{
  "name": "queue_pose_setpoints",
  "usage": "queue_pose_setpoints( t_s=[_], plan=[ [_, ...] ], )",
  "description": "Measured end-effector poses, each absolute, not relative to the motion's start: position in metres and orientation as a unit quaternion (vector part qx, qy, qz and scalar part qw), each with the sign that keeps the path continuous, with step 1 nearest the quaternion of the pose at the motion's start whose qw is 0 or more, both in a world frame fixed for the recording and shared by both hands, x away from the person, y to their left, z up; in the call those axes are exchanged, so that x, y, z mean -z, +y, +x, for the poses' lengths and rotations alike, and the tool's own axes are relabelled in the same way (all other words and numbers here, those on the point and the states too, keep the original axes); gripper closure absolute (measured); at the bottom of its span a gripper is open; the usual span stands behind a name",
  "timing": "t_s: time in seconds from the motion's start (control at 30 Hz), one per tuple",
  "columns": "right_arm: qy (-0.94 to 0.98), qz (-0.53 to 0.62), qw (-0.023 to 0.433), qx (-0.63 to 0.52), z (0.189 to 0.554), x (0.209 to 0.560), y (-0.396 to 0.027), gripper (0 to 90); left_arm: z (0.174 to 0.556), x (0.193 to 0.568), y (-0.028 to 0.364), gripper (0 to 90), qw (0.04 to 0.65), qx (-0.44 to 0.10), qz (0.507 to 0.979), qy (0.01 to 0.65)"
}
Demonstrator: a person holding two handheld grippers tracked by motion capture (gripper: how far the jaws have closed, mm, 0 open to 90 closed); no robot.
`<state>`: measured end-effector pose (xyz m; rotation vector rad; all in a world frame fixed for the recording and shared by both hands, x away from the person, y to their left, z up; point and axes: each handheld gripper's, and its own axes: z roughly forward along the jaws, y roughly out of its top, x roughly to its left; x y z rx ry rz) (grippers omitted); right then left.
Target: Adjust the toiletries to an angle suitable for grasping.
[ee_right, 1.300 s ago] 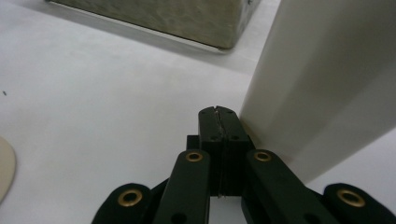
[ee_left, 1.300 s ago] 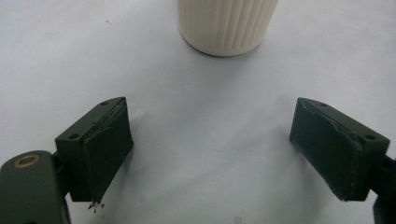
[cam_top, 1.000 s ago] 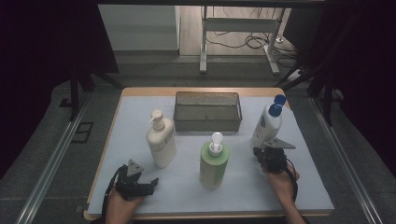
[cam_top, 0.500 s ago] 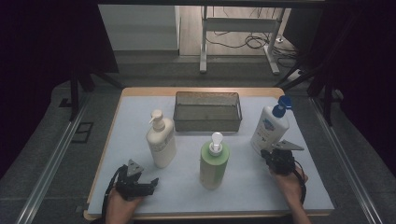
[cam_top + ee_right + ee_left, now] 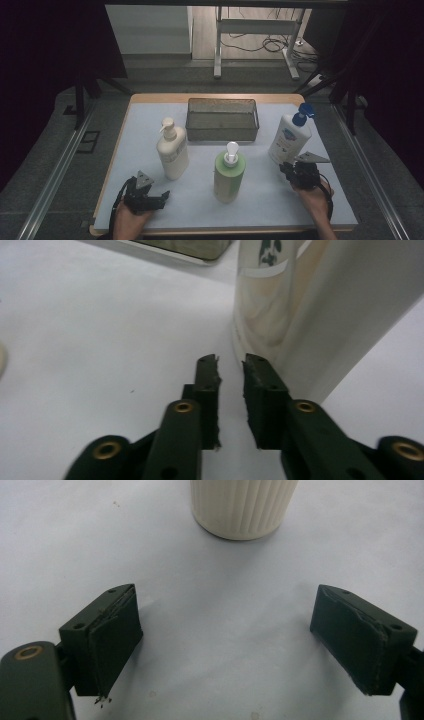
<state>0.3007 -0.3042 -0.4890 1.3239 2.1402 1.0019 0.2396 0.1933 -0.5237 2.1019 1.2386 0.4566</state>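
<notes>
Three pump bottles stand upright on the white table sheet [image 5: 150, 120], and a grey wire-mesh basket [image 5: 222, 119] sits at the far middle of it. Nearest to the right gripper [image 5: 292, 168] is the white lotion bottle with a blue pump [image 5: 290, 137], which stands at the right side of the sheet, to the right of the basket and a little nearer than it. This gripper rests on the sheet just in front of the bottle base, held by the right hand [image 5: 314, 196]. Its jaws have just been opening; in the right gripper view they stand a small gap apart with nothing between them, and the bottle base is just beyond the tips and a little to the right, not touched as far as I can see. The green pump bottle [image 5: 229, 172] stands in the near middle, well apart from the white one. The cream pump bottle [image 5: 172, 150] stands at the left of the basket. The left gripper [image 5: 159, 196] lies low at the near left corner in the left hand [image 5: 129, 222], its jaws spread wide and empty, with the ribbed base of the cream bottle a little beyond them.
</notes>
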Motion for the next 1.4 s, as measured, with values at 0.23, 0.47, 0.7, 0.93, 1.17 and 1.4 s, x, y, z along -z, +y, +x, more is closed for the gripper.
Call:
queue_pose_setpoints(
  t_s=[0.23, 0.47, 0.7, 0.93, 1.17, 1.4],
  plan=[
    [0.775, 0.467, 0.216, -0.368, 0.288, 0.475, -0.312, 56.7, 0.240, 0.524, 0.193, 12.3, 0.324, -0.174, 0.801, 0.472],
    [0.777, 0.464, 0.206, -0.373, 0.285, 0.458, -0.326, 45.7, 0.240, 0.524, 0.193, 12.4, 0.324, -0.174, 0.801, 0.472],
    [0.770, 0.470, 0.207, -0.380, 0.288, 0.449, -0.336, 39.9, 0.240, 0.524, 0.193, 12.3, 0.324, -0.173, 0.801, 0.472],
    [0.769, 0.462, 0.217, -0.384, 0.296, 0.438, -0.340, 31.7, 0.240, 0.524, 0.193, 12.3, 0.324, -0.173, 0.801, 0.472],
    [0.767, 0.460, 0.226, -0.386, 0.308, 0.429, -0.339, 28.2, 0.240, 0.524, 0.193, 12.3, 0.325, -0.173, 0.800, 0.473],
    [0.766, 0.455, 0.223, -0.396, 0.324, 0.419, -0.337, 27.1, 0.240, 0.524, 0.193, 12.3, 0.325, -0.173, 0.801, 0.473]
  ],
)
